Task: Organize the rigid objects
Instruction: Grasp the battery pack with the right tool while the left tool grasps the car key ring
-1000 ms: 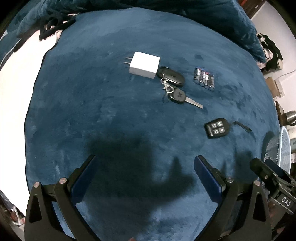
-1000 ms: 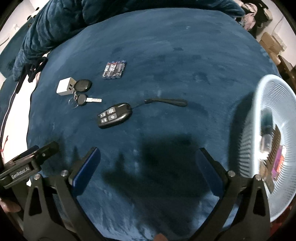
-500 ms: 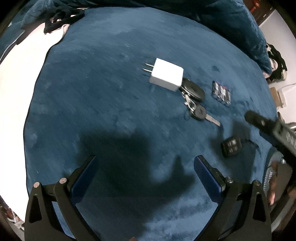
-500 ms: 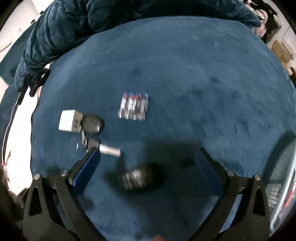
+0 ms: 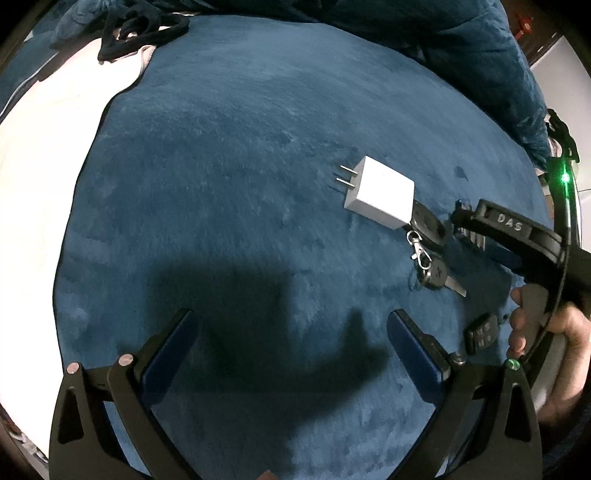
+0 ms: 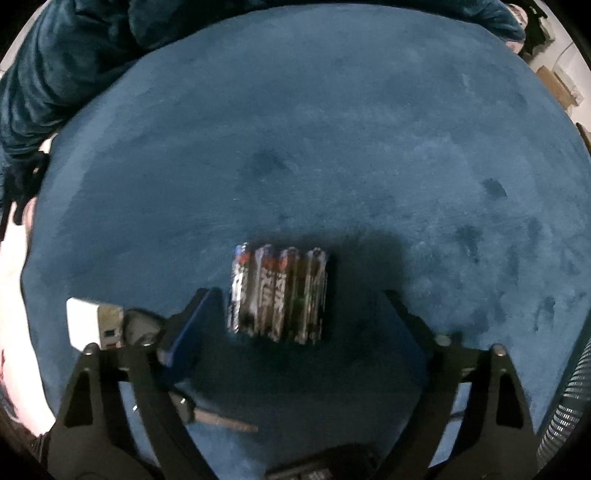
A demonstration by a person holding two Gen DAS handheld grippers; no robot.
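A shrink-wrapped pack of batteries (image 6: 279,295) lies on the blue blanket (image 6: 332,129), between the open fingers of my right gripper (image 6: 295,325), just ahead of the tips. A white plug adapter (image 5: 378,196) lies at right centre in the left wrist view, with a key ring and car key (image 5: 430,258) beside it and a black remote fob (image 5: 482,332) nearer. The adapter (image 6: 92,326) also shows at the left in the right wrist view. My left gripper (image 5: 291,347) is open and empty, left of these things. The right gripper's body (image 5: 517,236) reaches in over the batteries.
A light mesh basket (image 6: 569,406) stands at the right edge. White bedding (image 5: 40,147) lies left of the blanket, with dark clothing (image 5: 140,29) at the far left. A bunched blue blanket (image 6: 55,74) lies at the back.
My right gripper moved forward and down from the remote fob to the battery pack, which now sits between its fingers. My left gripper drifted left, so the objects shifted right.
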